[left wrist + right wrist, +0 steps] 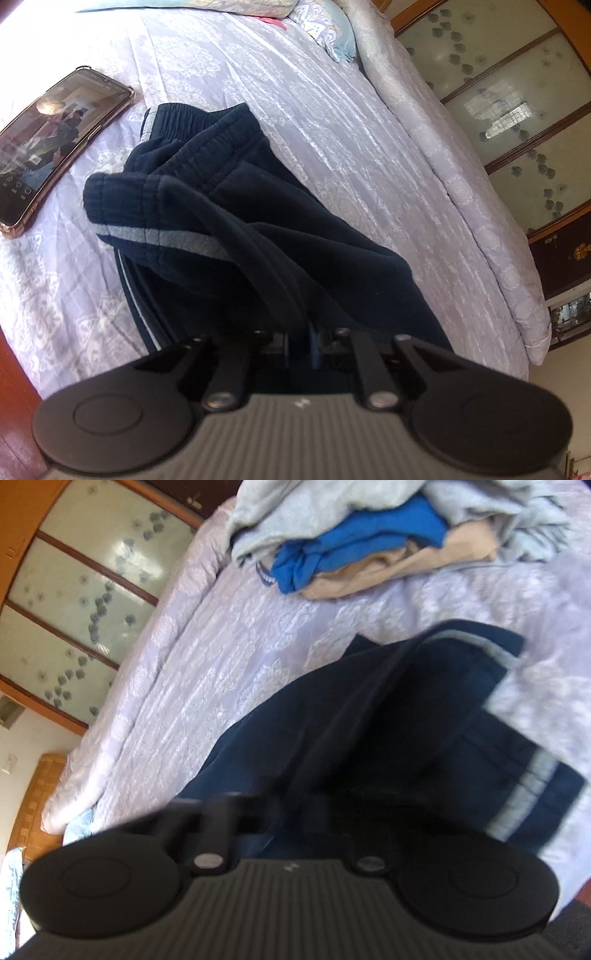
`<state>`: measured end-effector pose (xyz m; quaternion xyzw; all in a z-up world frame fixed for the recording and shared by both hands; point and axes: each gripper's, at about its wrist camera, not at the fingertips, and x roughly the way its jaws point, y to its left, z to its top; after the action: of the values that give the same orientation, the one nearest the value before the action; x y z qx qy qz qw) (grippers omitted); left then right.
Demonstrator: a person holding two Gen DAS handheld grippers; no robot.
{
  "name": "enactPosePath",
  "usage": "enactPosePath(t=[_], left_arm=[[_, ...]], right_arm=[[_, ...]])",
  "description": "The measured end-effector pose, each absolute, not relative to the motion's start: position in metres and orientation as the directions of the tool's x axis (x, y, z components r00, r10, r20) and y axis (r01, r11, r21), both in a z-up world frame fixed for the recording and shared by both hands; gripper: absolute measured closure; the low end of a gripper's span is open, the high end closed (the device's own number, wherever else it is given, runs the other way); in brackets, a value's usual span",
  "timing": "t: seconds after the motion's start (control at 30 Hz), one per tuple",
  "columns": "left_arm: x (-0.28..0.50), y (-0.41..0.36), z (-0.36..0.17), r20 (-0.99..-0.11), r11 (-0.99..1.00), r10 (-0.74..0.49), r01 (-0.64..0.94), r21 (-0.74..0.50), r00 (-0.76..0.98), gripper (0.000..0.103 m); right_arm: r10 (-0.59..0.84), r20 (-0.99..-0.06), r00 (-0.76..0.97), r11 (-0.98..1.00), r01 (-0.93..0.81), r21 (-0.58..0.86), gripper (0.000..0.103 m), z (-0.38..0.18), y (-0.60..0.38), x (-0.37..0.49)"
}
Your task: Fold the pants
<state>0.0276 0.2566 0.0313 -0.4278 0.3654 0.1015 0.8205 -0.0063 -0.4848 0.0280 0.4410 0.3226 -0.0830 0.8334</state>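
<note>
Dark navy pants with a grey side stripe lie on the lilac bedspread, partly lifted and bunched, with the elastic waistband at the far end. My left gripper is shut on a fold of the navy cloth close to the camera; its fingers are mostly buried in the fabric. In the right wrist view the same pants drape over and hide my right gripper, which looks shut on the cloth. The striped leg ends hang at the right of that view, which is blurred.
A phone in a gold case lies on the bed left of the pants. Pillows sit at the bed's head. A pile of grey, blue and beige clothes lies beyond the pants. A wardrobe with glass doors stands beside the bed.
</note>
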Motion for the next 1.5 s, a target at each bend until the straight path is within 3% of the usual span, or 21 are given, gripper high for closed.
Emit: enactPosePath(t=[0.2, 0.4, 0.47, 0.53, 0.57, 0.7, 0.8, 0.93, 1.03, 1.1, 1.17, 1.2, 1.27, 1.37, 1.43, 1.5], left_arm=[[-0.004, 0.269, 0.074, -0.647, 0.636, -0.187, -0.411, -0.653, 0.739, 0.094], [-0.03, 0.288, 0.052, -0.744, 0.644, -0.154, -0.506, -0.575, 0.65, 0.092], [-0.028, 0.29, 0.035, -0.797, 0.624, -0.14, -0.572, -0.532, 0.588, 0.07], [-0.03, 0.288, 0.033, -0.82, 0.633, -0.1, -0.6, -0.49, 0.564, 0.059], [-0.033, 0.286, 0.036, -0.82, 0.643, -0.086, -0.597, -0.48, 0.566, 0.058], [-0.055, 0.284, 0.066, -0.781, 0.65, -0.015, -0.587, -0.483, 0.625, 0.061], [-0.063, 0.276, 0.094, -0.698, 0.66, -0.018, -0.516, -0.546, 0.716, 0.061], [-0.042, 0.233, 0.121, -0.621, 0.734, -0.137, -0.342, -0.587, 0.772, 0.06], [-0.014, 0.183, 0.12, -0.623, 0.797, -0.231, -0.221, -0.561, 0.747, 0.058], [0.006, 0.147, 0.11, -0.64, 0.837, -0.276, -0.148, -0.527, 0.717, 0.058], [0.023, 0.116, 0.092, -0.674, 0.866, -0.293, -0.111, -0.488, 0.678, 0.059], [0.032, 0.102, 0.081, -0.701, 0.875, -0.301, -0.106, -0.473, 0.647, 0.06], [0.042, 0.079, 0.059, -0.749, 0.894, -0.303, -0.098, -0.438, 0.589, 0.062], [0.042, 0.055, 0.037, -0.787, 0.913, -0.302, -0.075, -0.401, 0.538, 0.062], [0.038, 0.043, 0.028, -0.807, 0.934, -0.275, -0.055, -0.353, 0.522, 0.062], [0.032, 0.035, 0.025, -0.811, 0.954, -0.242, -0.02, -0.298, 0.533, 0.059]], right_arm=[[0.175, -0.513, 0.841, 0.678, 0.275, 0.682, 0.097, 0.092, -0.473, -0.051], [0.19, -0.582, 0.791, 0.743, 0.271, 0.612, 0.095, 0.088, -0.471, -0.1], [0.166, -0.637, 0.753, 0.722, 0.347, 0.599, 0.088, 0.064, -0.475, -0.099], [0.144, -0.668, 0.73, 0.689, 0.411, 0.597, 0.079, 0.043, -0.48, -0.102], [0.152, -0.662, 0.734, 0.647, 0.433, 0.628, 0.079, 0.034, -0.486, -0.106], [0.141, -0.551, 0.822, 0.489, 0.426, 0.761, 0.068, 0.029, -0.514, -0.132], [0.103, -0.502, 0.859, 0.443, 0.412, 0.796, 0.068, 0.031, -0.53, -0.15], [0.059, -0.445, 0.893, 0.345, 0.4, 0.849, 0.068, 0.022, -0.55, -0.162], [0.053, -0.442, 0.895, 0.334, 0.402, 0.853, 0.066, 0.018, -0.557, -0.164], [0.064, -0.44, 0.895, 0.33, 0.397, 0.856, 0.068, 0.017, -0.561, -0.152], [0.076, -0.422, 0.903, 0.34, 0.374, 0.863, 0.093, 0.025, -0.563, -0.133], [0.072, -0.414, 0.907, 0.365, 0.362, 0.857, 0.098, 0.034, -0.563, -0.127], [0.075, -0.346, 0.935, 0.434, 0.282, 0.856, 0.098, 0.062, -0.558, -0.123], [0.112, -0.172, 0.979, 0.617, 0.067, 0.784, 0.098, 0.119, -0.537, -0.14], [0.118, -0.169, 0.979, 0.717, 0.034, 0.696, 0.098, 0.136, -0.525, -0.158], [0.099, -0.266, 0.959, 0.763, 0.098, 0.639, 0.097, 0.126, -0.523, -0.171]])
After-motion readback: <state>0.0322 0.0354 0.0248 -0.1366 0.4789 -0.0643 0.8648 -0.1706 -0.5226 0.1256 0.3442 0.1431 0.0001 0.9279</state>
